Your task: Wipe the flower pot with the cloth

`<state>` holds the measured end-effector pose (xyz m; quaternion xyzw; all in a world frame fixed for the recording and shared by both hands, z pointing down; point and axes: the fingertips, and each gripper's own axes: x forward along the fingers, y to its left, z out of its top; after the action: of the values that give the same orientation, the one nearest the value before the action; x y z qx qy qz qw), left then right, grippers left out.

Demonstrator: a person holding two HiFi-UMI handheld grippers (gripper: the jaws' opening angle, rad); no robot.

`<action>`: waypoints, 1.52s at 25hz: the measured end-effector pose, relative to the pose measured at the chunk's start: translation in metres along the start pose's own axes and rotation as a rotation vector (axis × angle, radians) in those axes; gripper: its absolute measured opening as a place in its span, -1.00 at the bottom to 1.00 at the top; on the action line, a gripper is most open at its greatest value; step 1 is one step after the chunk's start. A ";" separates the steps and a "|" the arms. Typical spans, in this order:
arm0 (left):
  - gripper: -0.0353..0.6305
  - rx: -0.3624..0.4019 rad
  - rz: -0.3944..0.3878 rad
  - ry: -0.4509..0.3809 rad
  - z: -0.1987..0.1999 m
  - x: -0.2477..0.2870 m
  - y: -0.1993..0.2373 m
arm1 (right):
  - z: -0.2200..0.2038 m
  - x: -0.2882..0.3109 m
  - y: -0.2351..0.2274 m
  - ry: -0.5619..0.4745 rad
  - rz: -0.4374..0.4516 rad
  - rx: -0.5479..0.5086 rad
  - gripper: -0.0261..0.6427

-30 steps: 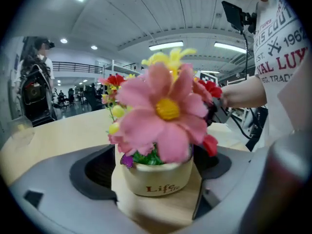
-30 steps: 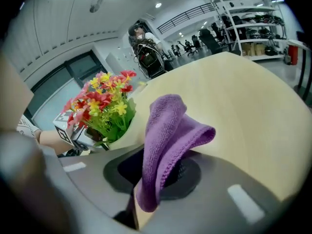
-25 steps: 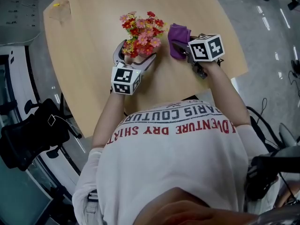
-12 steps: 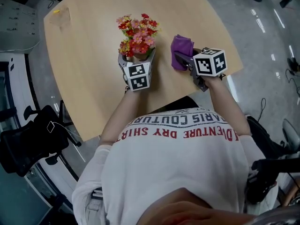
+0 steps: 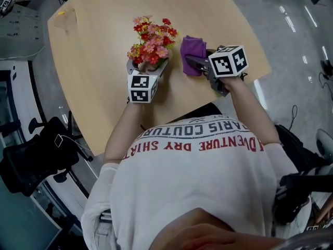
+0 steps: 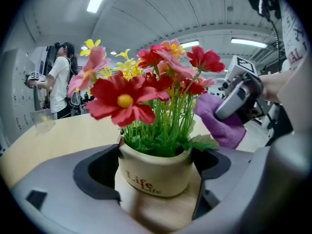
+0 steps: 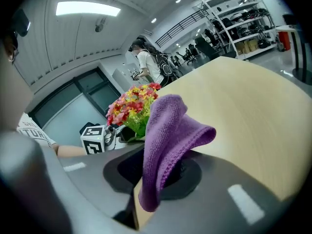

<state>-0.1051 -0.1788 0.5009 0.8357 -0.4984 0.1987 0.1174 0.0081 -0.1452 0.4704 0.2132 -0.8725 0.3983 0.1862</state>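
Observation:
A cream flower pot printed "Life", full of red, pink and yellow flowers, stands on the wooden table. My left gripper straddles the pot. Its jaws have just been closing, and the dark pads now meet the pot's rim on both sides. My right gripper is to the right of the flowers, shut on a purple cloth. The cloth hangs folded over the jaws, off the table and apart from the pot. The cloth also shows beside the flowers in the left gripper view.
The table's curved near edge runs just below both grippers. A clear plastic piece lies at the table's far left. A black office chair stands left of the table. A person stands in the background.
The left jaws have narrowed around the pot and the left gripper has shifted slightly sideways. The right gripper with the cloth has risen and drifted a little towards the flowers.

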 end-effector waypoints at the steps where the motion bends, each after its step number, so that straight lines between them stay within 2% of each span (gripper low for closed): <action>1: 0.56 0.020 -0.042 0.003 -0.002 -0.002 -0.002 | 0.001 0.004 0.001 0.005 0.015 0.007 -0.79; 6: 0.56 0.111 -0.224 0.020 -0.007 -0.013 -0.011 | 0.010 0.020 0.005 0.032 0.073 0.040 -0.79; 12: 0.56 0.156 -0.324 0.042 -0.004 -0.016 -0.006 | 0.025 0.040 0.005 0.050 0.127 0.086 -0.79; 16: 0.56 0.158 -0.334 0.038 -0.005 -0.017 -0.007 | 0.028 0.049 0.003 0.051 0.166 0.127 -0.79; 24: 0.56 0.166 -0.338 0.034 -0.007 -0.016 -0.013 | 0.025 0.066 -0.005 0.114 0.192 0.123 -0.79; 27: 0.56 0.169 -0.337 0.040 -0.009 -0.016 -0.012 | 0.021 0.074 -0.015 0.165 0.157 0.085 -0.79; 34: 0.56 0.174 -0.349 0.039 -0.010 -0.020 -0.013 | 0.005 0.092 -0.035 0.314 0.009 -0.053 -0.79; 38: 0.56 0.185 -0.363 0.035 -0.003 -0.028 -0.013 | 0.005 0.092 -0.031 0.346 -0.019 -0.060 -0.79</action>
<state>-0.1064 -0.1490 0.4912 0.9154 -0.3173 0.2336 0.0826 -0.0536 -0.1878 0.5315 0.1442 -0.8368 0.4009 0.3438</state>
